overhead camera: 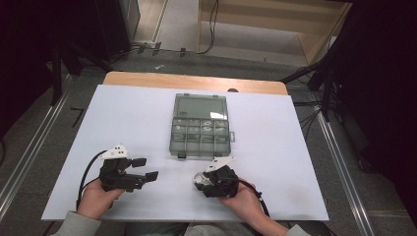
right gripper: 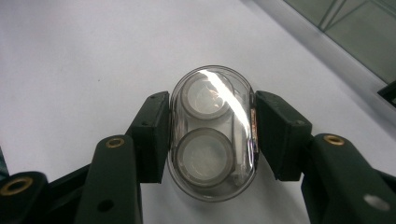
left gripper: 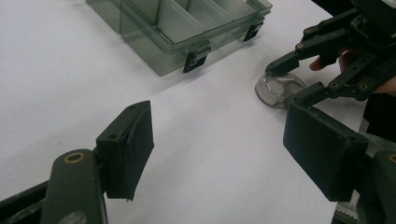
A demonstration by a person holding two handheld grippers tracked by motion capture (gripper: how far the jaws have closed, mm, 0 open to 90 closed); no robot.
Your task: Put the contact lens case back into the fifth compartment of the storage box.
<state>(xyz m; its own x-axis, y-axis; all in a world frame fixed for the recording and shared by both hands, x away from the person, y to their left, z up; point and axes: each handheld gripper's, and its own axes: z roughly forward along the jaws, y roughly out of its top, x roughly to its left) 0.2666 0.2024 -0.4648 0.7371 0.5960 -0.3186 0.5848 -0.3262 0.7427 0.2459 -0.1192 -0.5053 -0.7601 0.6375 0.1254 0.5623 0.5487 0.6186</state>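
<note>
Two jaws of the right gripper (right gripper: 210, 135) clamp the clear case (right gripper: 212, 133) flat on the table (overhead camera: 123, 123), at 6 o'clock from the box (overhead camera: 200, 125), ready for lifting; left gripper (left gripper: 219, 154) waits, jaws wide, empty.

Table (overhead camera: 123, 128): white top, light wood strip along far edge.
Organizer box (overhead camera: 200, 125): smoky grey-green, see-through; latches (left gripper: 196, 57) dark.
Small oval case (right gripper: 212, 133): clear plastic, bright glare streak; two pale grey rings inside.
Left gripper (overhead camera: 145, 168): black body and pads; grey-white plate on top; brass-coloured pivot pins; black cable.
Right gripper (overhead camera: 200, 181): black, dark green cast up close; same brass pins, pale plate.
Sleeves (overhead camera: 74, 225): grey-green.
Floor (overhead camera: 29, 147): grey carpet, silver rails.
</note>
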